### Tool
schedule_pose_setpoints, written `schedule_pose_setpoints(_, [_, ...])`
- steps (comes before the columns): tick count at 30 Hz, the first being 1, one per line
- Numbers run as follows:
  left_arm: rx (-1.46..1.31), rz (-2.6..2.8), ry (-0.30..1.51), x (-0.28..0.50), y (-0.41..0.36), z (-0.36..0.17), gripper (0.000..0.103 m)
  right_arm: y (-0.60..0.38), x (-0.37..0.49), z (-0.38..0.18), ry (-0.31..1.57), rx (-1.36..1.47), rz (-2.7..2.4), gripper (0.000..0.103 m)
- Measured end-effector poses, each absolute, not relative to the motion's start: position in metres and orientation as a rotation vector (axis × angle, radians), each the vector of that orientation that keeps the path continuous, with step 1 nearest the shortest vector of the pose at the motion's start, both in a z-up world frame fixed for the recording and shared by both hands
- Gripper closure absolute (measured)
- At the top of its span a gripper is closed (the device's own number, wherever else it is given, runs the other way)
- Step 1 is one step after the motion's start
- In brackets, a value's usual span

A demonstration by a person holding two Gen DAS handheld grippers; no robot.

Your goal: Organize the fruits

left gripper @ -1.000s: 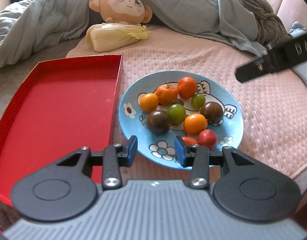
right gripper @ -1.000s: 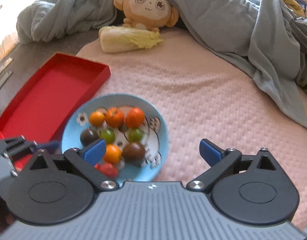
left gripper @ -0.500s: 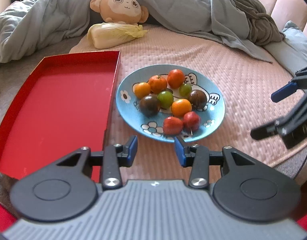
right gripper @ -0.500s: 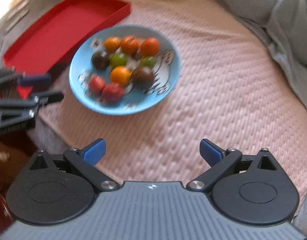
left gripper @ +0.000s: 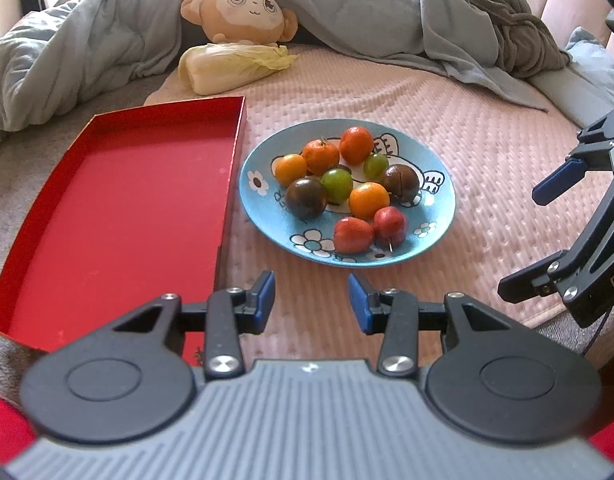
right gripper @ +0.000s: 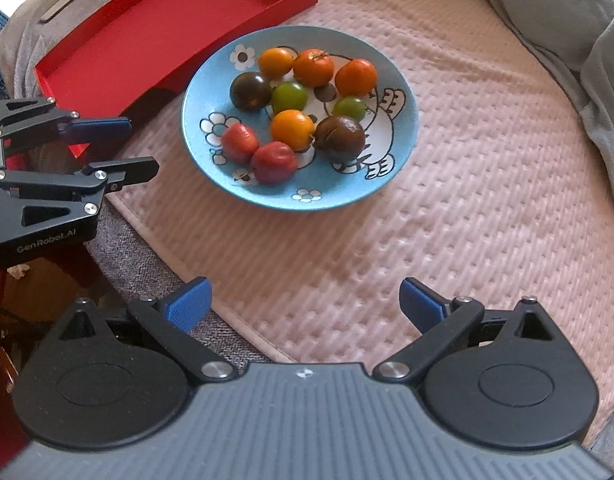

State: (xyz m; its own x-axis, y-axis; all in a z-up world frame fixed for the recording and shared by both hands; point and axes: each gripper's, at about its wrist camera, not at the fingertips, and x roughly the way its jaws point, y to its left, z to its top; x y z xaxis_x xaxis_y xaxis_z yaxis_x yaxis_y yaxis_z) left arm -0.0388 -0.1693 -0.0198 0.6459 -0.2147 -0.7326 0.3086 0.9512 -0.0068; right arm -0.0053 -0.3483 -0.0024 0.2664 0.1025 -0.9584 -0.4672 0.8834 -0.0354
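A: Where's the fruit sitting?

B: All piled on the blue plate (left gripper: 439,216), which is lying on the pink mat (left gripper: 487,160) just beside the red tray (left gripper: 119,208). Tray is holding nothing.

A: Grippers?

B: Left gripper (left gripper: 311,300) is hovering over the mat near the plate's front rim, jaws parted a little, gripping nothing. Right gripper (right gripper: 303,304) is pointing down over the mat edge, jaws spread wide, also carrying nothing. Neither is touching fruit.
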Motion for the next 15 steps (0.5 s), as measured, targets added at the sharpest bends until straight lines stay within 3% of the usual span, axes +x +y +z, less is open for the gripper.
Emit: schedule_pose_setpoints(15, [0.147, -0.307, 0.813, -0.0419, -0.1765, -0.0202, 0.059, -0.3482, -0.0084, -0.0061, 1.267, -0.354, 0.414, 0.002])
